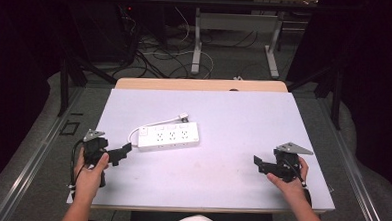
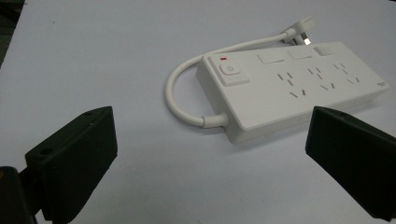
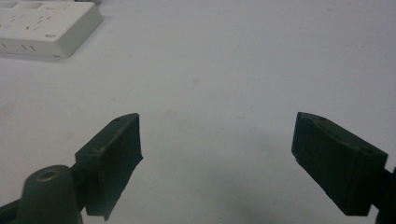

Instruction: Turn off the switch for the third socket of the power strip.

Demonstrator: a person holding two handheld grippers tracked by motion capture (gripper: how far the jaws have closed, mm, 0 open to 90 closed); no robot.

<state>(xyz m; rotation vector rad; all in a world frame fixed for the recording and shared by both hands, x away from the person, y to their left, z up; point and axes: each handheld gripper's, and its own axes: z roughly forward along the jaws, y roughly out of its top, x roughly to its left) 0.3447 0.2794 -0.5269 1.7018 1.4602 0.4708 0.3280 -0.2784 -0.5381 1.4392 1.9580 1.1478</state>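
One power strip [image 1: 169,135], white hard plastic, smooth, long rectangular block w/ rounded edges, lies flat on the table [image 1: 211,176] left of centre, the table top being a matte pale sheet w/ faint scuffs. On the strip's top: 3 socket groups in a row, 3 small rocker switches above them, 1 square main button [image 2: 230,71] w/ red mark by it. 1 short white rubbery cord [image 2: 176,97] loops from the strip's end, ending in 1 plug [image 2: 299,31] behind the strip. 2 grippers, black matte plastic, blocky wedge jaws. Left gripper [image 1: 124,152] just beside the strip's cord end, jaws wide apart, nothing between them. Right gripper [image 1: 259,165] well apart from the strip, near table's right edge; jaws spread in its own view, empty.
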